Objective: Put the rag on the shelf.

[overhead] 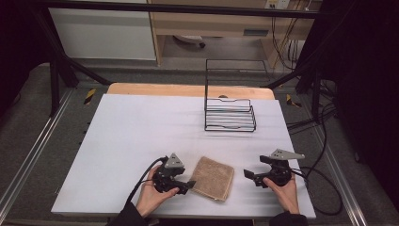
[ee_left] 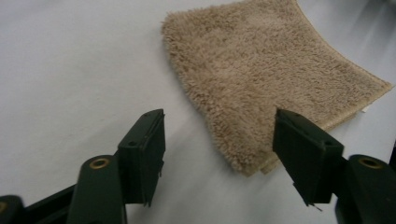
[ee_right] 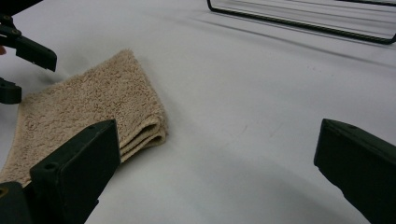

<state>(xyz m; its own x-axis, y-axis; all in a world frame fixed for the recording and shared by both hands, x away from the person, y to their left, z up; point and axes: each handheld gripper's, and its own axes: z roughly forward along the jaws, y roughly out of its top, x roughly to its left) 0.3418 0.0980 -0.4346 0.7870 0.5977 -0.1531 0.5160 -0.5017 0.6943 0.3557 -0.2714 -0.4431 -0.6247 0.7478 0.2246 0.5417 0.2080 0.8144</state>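
A folded tan towel [overhead: 212,178] lies flat on the white table [overhead: 141,132] near its front edge. My left gripper [overhead: 190,184] sits at the towel's left edge, held in a hand. In the left gripper view it [ee_left: 219,121] stands open, and the near corner of the towel [ee_left: 261,70] lies between its jaws on the table. My right gripper [overhead: 248,174] stands just right of the towel, apart from it. It [ee_right: 215,135] is open wide, with bare table between the jaws and the towel's folded edge [ee_right: 93,102] beside its left jaw.
A black wire rack [overhead: 229,113] stands at the back of the table, right of centre; its base [ee_right: 303,18] lies far ahead of the right gripper. Cables trail off the right side. The left gripper [ee_right: 23,65] is beyond the towel in the right gripper view.
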